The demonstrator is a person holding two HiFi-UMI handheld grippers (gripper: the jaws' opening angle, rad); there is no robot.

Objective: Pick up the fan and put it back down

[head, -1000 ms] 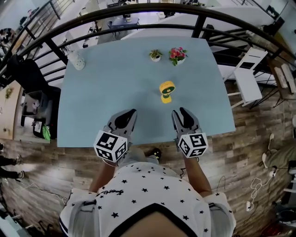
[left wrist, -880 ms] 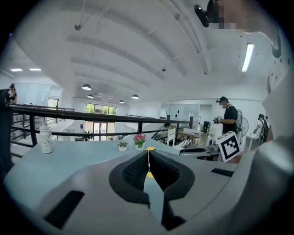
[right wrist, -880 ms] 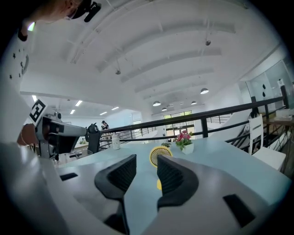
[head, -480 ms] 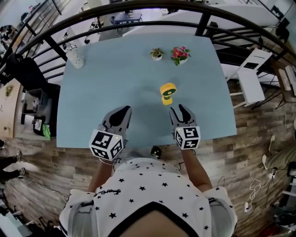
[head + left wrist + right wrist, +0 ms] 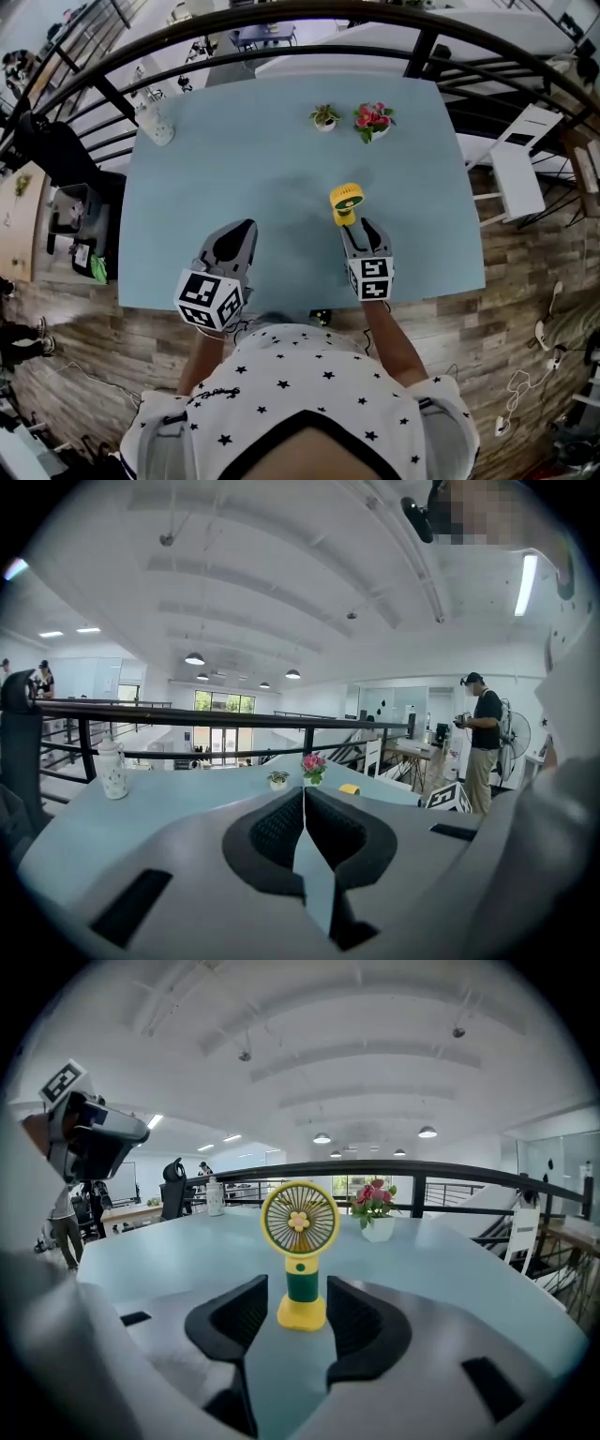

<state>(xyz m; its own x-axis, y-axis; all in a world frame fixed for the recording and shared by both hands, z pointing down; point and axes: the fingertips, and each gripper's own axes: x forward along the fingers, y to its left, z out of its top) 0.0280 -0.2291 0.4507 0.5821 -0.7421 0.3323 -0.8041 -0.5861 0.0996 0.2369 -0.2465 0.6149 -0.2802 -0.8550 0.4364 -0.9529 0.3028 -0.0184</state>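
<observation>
The left gripper (image 5: pixel 303 794) hovers over the near left part of the light blue tabletop (image 5: pixel 234 169). Its jaws are pressed together and grip nothing.

The small yellow-and-green plastic desk fan (image 5: pixel 299 1241) stands upright on the tabletop, right of centre. The right gripper (image 5: pixel 357 228) is directly in front of it. Its jaws have just been opening and now stand spread. The fan's yellow base sits between the pads, with a gap on each side and no contact.

Handling, as a judgement:
- The fan looks light and rigid.
- Its smooth plastic may slip under a weak grip.
- The round grille head makes it top-heavy, so it is likely to tip if bumped.
- Grip the green stem or the yellow base. Do not grip the grille, which looks thin and easy to bend.

Item count, left to right:
- one white patterned ceramic jar (image 5: pixel 155 122)
- one fan
- two grippers
- two potted plants: one small green plant in a white pot (image 5: pixel 323 116) and one pink-flowered plant in a white pot (image 5: pixel 373 120)
</observation>
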